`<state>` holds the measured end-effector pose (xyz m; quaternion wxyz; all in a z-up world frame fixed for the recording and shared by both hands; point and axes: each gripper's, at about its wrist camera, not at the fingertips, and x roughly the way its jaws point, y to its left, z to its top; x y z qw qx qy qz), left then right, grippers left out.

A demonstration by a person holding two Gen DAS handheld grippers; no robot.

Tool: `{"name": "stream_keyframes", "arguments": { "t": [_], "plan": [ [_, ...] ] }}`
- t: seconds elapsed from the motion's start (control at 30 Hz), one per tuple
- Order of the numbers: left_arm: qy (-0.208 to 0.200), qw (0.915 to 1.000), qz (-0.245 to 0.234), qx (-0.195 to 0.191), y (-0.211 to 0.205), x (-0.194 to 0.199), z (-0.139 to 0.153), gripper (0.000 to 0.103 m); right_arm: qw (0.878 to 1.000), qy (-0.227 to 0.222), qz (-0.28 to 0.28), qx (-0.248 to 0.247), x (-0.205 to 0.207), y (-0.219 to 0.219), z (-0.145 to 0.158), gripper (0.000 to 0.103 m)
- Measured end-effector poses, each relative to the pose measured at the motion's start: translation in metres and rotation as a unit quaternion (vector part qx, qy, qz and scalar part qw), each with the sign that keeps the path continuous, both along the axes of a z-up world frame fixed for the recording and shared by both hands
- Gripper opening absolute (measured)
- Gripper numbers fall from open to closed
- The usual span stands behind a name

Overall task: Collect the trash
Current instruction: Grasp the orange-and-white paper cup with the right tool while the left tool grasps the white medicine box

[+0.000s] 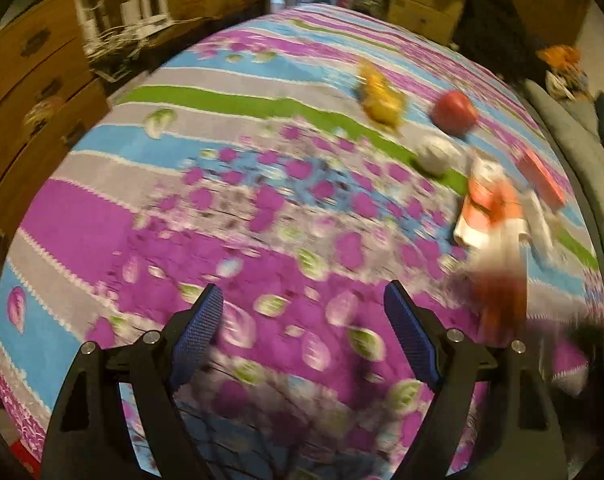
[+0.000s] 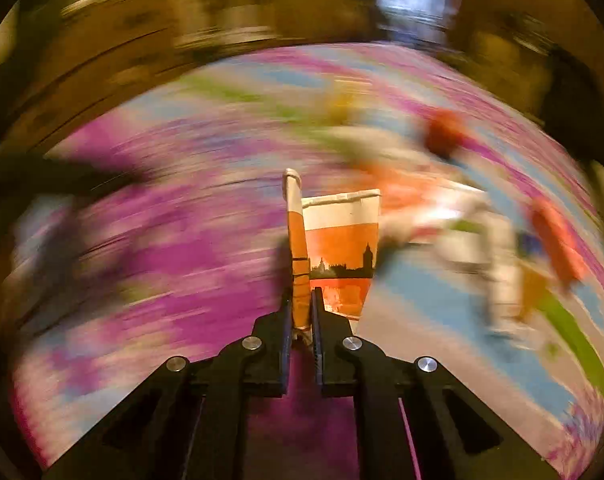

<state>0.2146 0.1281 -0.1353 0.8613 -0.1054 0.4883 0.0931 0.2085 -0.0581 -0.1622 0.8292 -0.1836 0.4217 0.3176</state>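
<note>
My right gripper (image 2: 302, 300) is shut on a flattened orange and white paper cup (image 2: 338, 240) with a dark skyline print, held above the bed. In the left wrist view the same cup (image 1: 498, 280) shows blurred at the right. My left gripper (image 1: 304, 300) is open and empty over the purple floral bedspread (image 1: 162, 220). Other trash lies further back: a yellow wrapper (image 1: 380, 96), a red ball-like item (image 1: 454, 112), a white crumpled wad (image 1: 436, 156), an orange and white packet (image 1: 490, 204) and a red box (image 1: 542, 176).
Cardboard boxes (image 1: 34, 80) stand along the left of the bed and more boxes (image 1: 422, 4) at the back. A grey sofa edge (image 1: 574, 128) runs along the right. The right wrist view is heavily motion-blurred.
</note>
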Motion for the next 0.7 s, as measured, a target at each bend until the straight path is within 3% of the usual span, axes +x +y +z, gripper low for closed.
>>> {"name": "stream_keyframes", "arguments": {
  "t": [0.07,0.17,0.3,0.47,0.6,0.7],
  "plan": [
    [0.0,0.9999,0.015,-0.001,0.012,0.0,0.001,0.079,0.998,0.028,0.037,0.035,-0.046,0.013,0.009,0.01],
    [-0.002,0.9998,0.021,0.002,0.023,-0.002,0.005,0.079,0.995,0.061,0.019,0.078,-0.087,0.005,0.018,0.01],
    [-0.005,0.9998,-0.013,0.016,0.007,-0.006,0.006,0.079,0.985,0.089,-0.074,0.124,-0.124,-0.034,0.026,0.01],
    [-0.002,0.9977,-0.068,0.004,-0.035,-0.006,0.005,0.079,0.966,0.107,-0.193,0.134,-0.157,-0.088,0.02,0.01],
    [-0.01,0.9944,-0.105,-0.007,-0.062,0.0,0.014,0.079,0.955,0.099,-0.241,0.139,-0.168,-0.118,0.019,0.01],
    [-0.011,0.9887,-0.145,-0.037,-0.081,0.029,0.026,0.079,0.948,0.097,-0.263,0.151,-0.171,-0.13,0.018,0.01]
  ]
}}
